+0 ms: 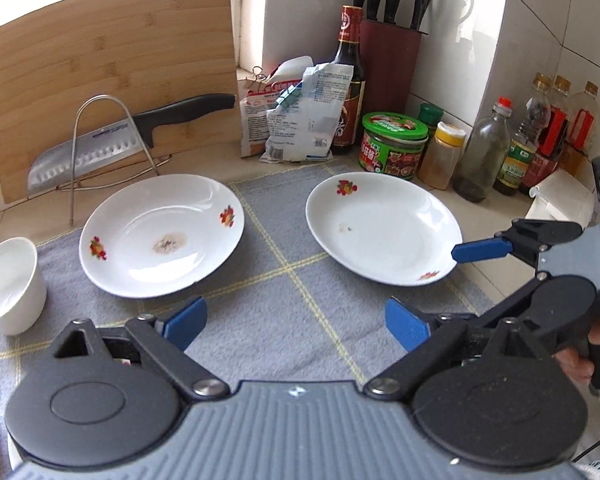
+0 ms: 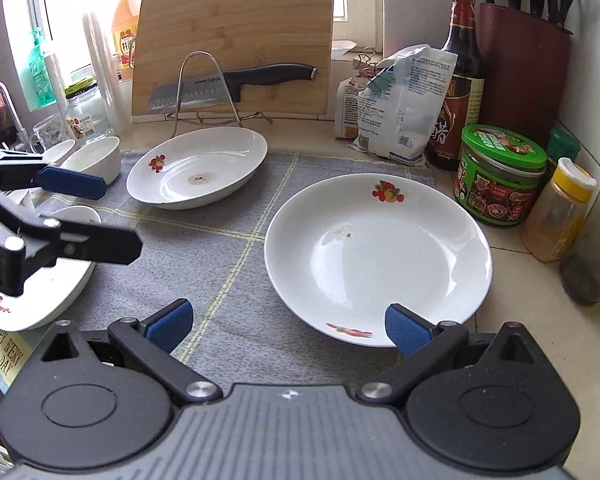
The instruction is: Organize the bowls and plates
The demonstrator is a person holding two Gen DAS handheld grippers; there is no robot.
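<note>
On the grey checked mat we see two white flowered plates: left plate, right plate, well apart, both empty. White bowl sits at mat's left edge. Our left gripper open, holding nothing. Right gripper open too, near right plate's front rim.
</note>
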